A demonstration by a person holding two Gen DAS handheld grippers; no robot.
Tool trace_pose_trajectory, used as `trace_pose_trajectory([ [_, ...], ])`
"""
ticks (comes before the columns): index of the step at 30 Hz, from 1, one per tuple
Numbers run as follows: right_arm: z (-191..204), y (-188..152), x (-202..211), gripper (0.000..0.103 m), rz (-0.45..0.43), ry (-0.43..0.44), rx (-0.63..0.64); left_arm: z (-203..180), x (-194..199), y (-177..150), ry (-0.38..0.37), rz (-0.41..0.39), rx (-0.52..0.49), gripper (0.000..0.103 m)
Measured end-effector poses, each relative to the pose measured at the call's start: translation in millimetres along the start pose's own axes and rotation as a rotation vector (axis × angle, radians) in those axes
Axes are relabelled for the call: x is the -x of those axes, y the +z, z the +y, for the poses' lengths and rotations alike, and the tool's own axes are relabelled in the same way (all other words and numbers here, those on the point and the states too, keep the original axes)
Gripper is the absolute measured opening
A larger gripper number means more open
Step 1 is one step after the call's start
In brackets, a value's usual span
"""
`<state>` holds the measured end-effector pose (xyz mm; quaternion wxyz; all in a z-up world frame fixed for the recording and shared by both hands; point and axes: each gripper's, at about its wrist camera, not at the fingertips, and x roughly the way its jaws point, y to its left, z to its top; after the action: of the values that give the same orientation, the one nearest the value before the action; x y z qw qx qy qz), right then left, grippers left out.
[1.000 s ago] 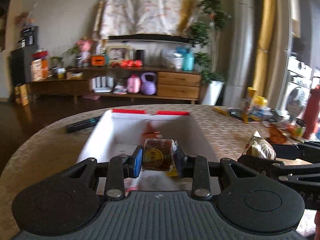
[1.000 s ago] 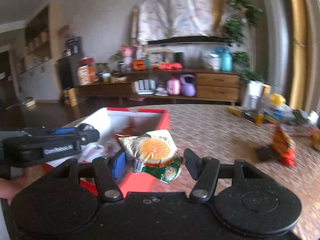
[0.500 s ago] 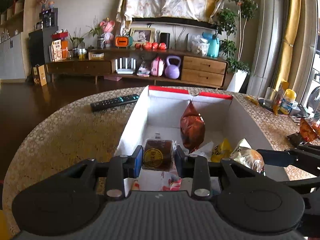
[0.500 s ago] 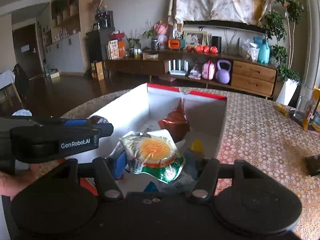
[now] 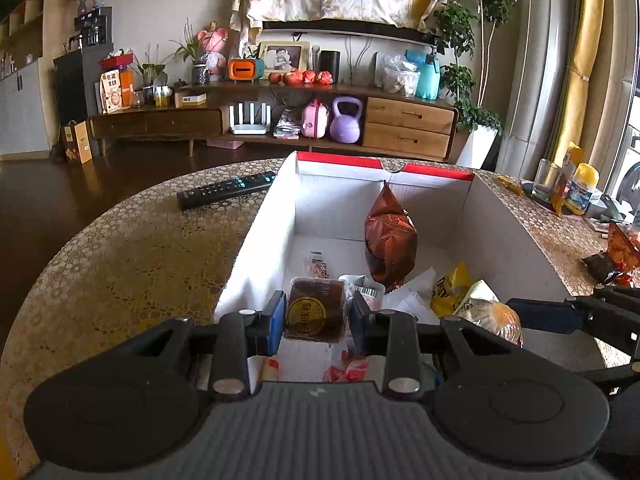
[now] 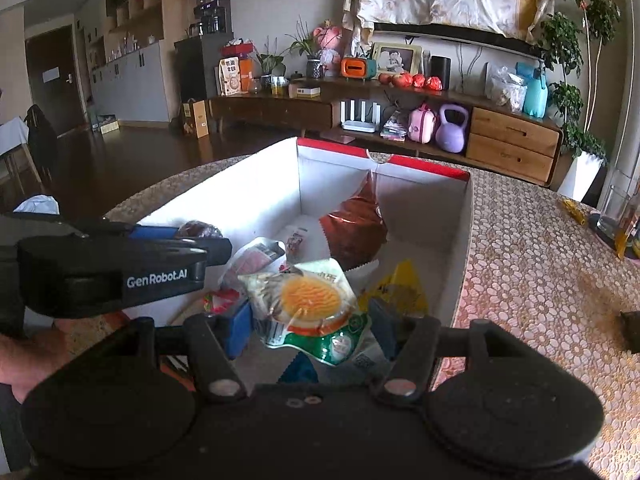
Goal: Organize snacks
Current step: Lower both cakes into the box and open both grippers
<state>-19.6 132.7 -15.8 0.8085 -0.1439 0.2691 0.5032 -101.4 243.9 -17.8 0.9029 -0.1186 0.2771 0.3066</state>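
Observation:
A white cardboard box with a red rim (image 5: pixel 384 168) stands open on the table. My left gripper (image 5: pixel 318 310) is shut on a small brown cake packet with a round yellow label (image 5: pixel 316 320), held over the box's near left part. My right gripper (image 6: pixel 312 318) is shut on a clear packet with an orange disc and a green edge (image 6: pixel 312 296), held over the near right part of the box (image 6: pixel 420 168). Inside lie a red-brown bag (image 5: pixel 390 240) leaning on the far wall, a yellow packet (image 5: pixel 452 288) and several small wrappers.
A black remote (image 5: pixel 226 190) lies left of the box on the patterned table (image 5: pixel 120 260). At the far right are a red snack packet (image 5: pixel 620 248), a glass (image 5: pixel 546 180) and a yellow-capped bottle (image 5: pixel 580 190). A person's hand (image 6: pixel 28 360) holds the left gripper.
Both grippers have come in over the box and sunk a little, each keeping its packet. The right one came from the table beside the box. In the last half second they barely moved.

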Motion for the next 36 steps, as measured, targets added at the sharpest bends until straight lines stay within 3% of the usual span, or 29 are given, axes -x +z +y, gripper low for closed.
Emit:
trace_pose_trajectory([
  [8, 1.6, -2.2, 2.3, 0.066, -0.001, -0.004, 0.01, -2.8, 1.2, 0.0, 0.005, 0.009, -0.013, 0.033],
  [11, 2.0, -2.5, 4.2, 0.067, -0.006, -0.006, 0.01, -3.4, 3.3, 0.0, 0.012, 0.007, -0.014, 0.046],
  [16, 1.7, -3.3, 9.1, 0.068, -0.016, -0.01, 0.01, -3.5, 8.1, 0.6, 0.017, -0.005, -0.013, 0.049],
  [19, 1.2, -4.5, 13.2, 0.072, -0.024, -0.017, 0.015, -3.9, 13.2, 1.3, 0.028, -0.023, -0.013, 0.064],
  [22, -0.9, -4.3, 19.5, 0.077, -0.045, -0.018, 0.01, -4.9, 17.5, 2.9, 0.029, -0.036, -0.013, 0.064],
  [25, -2.7, -2.9, 28.1, 0.075, -0.064, -0.024, 0.008, -6.8, 23.3, 5.0, 0.029, -0.049, -0.019, 0.064],
  [30, -13.9, -7.1, 58.1, 0.075, -0.137, -0.062, -0.023, -17.1, 34.3, 6.3, 0.009, -0.074, -0.033, 0.064],
  [33, -30.2, -15.2, 79.1, 0.076, -0.17, -0.096, -0.064, -31.0, 43.1, 5.3, -0.02, -0.098, -0.045, 0.074],
  [36, -47.9, -26.0, 98.8, 0.077, -0.196, -0.134, -0.121, -47.6, 51.8, 4.3, -0.071, -0.123, -0.067, 0.074],
])
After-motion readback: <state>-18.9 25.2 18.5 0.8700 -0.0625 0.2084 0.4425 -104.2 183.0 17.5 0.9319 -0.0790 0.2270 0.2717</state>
